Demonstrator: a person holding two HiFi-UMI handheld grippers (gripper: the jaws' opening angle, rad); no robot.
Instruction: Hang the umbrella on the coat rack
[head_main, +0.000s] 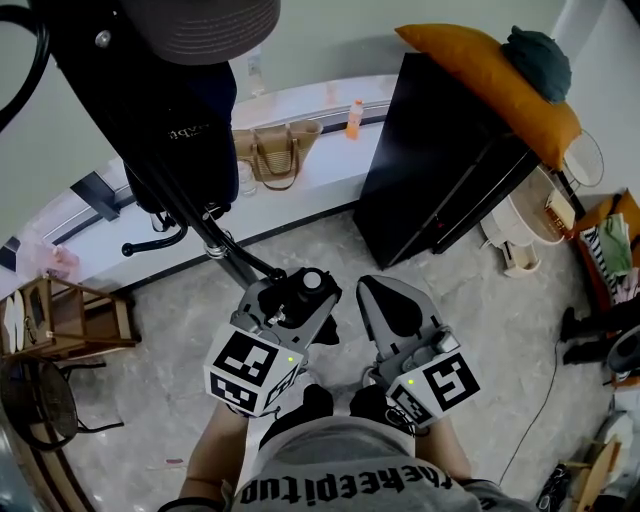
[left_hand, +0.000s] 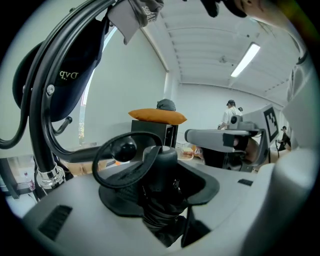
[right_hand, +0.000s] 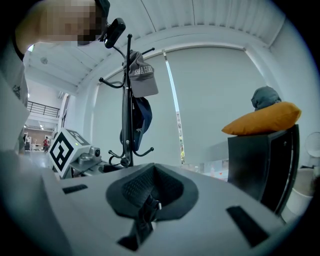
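Left gripper view, left hand-held gripper (left_hand: 158, 176) clamping umbrella (left_hand: 163, 158), navy cap (left_hand: 64, 82) lettered "DVP".

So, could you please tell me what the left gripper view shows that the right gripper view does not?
Only the left gripper view: the folded black umbrella clamped in the left gripper, its strap loop free. Only the right gripper view: the top hooks of the coat rack and the left gripper's marker cube. Both: the coat rack's pole, its dark cap and the orange cushion.
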